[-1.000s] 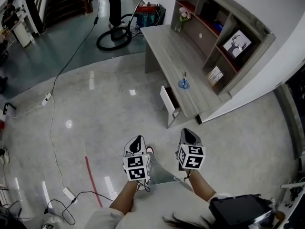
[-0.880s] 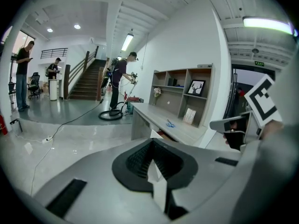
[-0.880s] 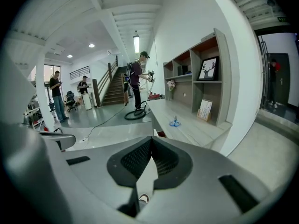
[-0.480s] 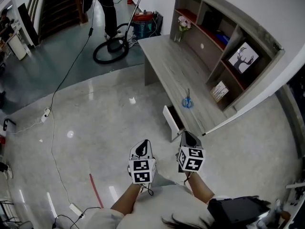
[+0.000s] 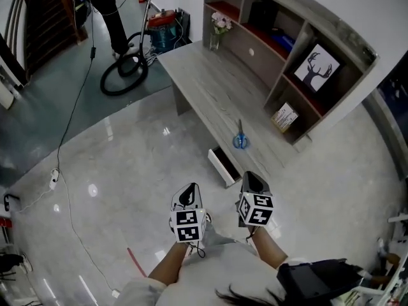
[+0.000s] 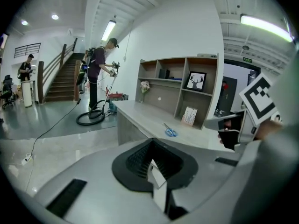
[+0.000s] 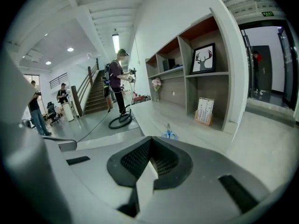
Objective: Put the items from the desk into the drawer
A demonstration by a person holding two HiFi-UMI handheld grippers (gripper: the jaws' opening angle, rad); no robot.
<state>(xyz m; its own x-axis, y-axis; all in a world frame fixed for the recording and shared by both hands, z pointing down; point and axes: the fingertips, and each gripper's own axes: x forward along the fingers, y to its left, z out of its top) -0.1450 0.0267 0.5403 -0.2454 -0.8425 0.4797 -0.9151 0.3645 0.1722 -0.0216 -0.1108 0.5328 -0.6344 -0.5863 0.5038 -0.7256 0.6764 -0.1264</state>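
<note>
Blue-handled scissors (image 5: pixel 240 139) lie on the long grey desk (image 5: pixel 201 81), near its right end; they also show small in the left gripper view as scissors (image 6: pixel 170 132) and in the right gripper view as scissors (image 7: pixel 169 134). A drawer (image 5: pixel 222 166) stands pulled out from the desk's front, below the scissors. My left gripper (image 5: pixel 187 197) and right gripper (image 5: pixel 253 182) are held side by side over the floor, well short of the desk. Both are shut with nothing between the jaws, as the left gripper (image 6: pixel 154 166) and right gripper (image 7: pixel 149 166) show up close.
A shelf unit (image 5: pixel 299 37) behind the desk holds a deer picture (image 5: pixel 314 65) and a small card stand (image 5: pixel 284 116). A flower vase (image 5: pixel 218 27) stands at the desk's far end. A person runs a vacuum with a coiled hose (image 5: pixel 122 69); a cable (image 5: pixel 70 126) trails across the glossy floor.
The head view has swung, so the desk and open drawer sit further left and nearer my grippers. Both grippers stay shut side by side in front of the body.
</note>
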